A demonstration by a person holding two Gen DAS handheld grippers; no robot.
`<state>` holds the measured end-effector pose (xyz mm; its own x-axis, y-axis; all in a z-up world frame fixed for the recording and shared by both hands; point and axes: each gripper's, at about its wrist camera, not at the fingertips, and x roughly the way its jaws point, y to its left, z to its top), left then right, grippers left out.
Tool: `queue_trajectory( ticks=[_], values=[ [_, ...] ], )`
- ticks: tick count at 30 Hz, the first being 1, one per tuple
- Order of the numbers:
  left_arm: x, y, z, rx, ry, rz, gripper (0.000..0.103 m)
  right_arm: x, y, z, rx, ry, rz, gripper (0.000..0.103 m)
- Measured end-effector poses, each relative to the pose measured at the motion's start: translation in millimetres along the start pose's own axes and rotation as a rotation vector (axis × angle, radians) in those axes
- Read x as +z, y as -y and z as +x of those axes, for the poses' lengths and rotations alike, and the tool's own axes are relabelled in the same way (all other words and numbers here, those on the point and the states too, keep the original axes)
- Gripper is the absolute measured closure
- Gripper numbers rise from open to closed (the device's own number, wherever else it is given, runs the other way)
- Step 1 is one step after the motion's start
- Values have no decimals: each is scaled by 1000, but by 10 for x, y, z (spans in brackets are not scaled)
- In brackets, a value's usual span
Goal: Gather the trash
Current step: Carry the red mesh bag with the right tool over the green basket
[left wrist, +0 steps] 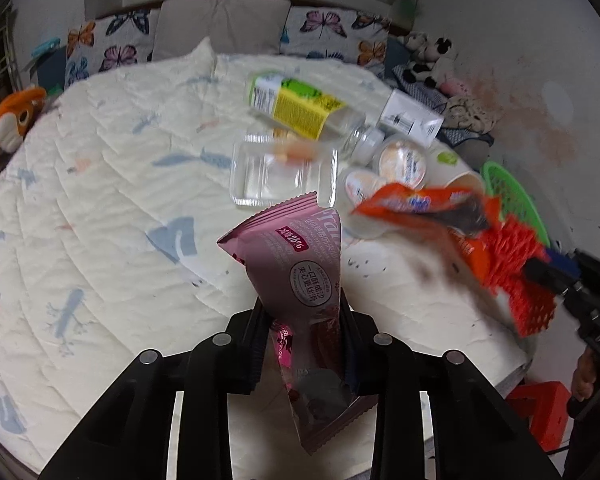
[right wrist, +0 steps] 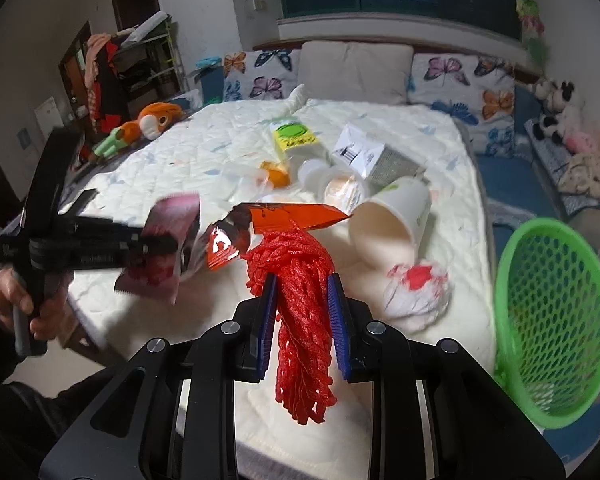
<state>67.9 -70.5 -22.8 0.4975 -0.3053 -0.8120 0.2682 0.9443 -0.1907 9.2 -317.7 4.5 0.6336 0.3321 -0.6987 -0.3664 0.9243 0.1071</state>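
Note:
My left gripper (left wrist: 302,312) is shut on a pink snack wrapper (left wrist: 296,256) and holds it above the bed; it also shows in the right wrist view (right wrist: 168,240). My right gripper (right wrist: 302,294) is shut on a red mesh net bag (right wrist: 296,276) with an orange wrapper (right wrist: 296,216) caught at its far end. In the left wrist view the net bag (left wrist: 516,264) hangs at the right over the bed edge. A green mesh basket (right wrist: 556,320) stands tilted at the right.
On the white quilt (left wrist: 100,200) lie a plastic bottle (left wrist: 300,104), a clear tray (left wrist: 284,172), yoghurt cups (left wrist: 404,158), a white box (right wrist: 364,152), a paper cup (right wrist: 392,216) and a crumpled bag (right wrist: 416,288). Pillows and plush toys line the far edge.

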Motion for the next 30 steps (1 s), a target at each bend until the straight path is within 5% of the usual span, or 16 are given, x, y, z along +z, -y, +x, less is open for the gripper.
queue_trajectory(
  ticks=[14,30],
  values=[
    [298,305,-193,-33,69,90,73,-460,84,103,-100,-227,-95,77],
    [330,877,204,-118,41,191,73,-598,173,2,-114,-229,-69,77]
  ],
)
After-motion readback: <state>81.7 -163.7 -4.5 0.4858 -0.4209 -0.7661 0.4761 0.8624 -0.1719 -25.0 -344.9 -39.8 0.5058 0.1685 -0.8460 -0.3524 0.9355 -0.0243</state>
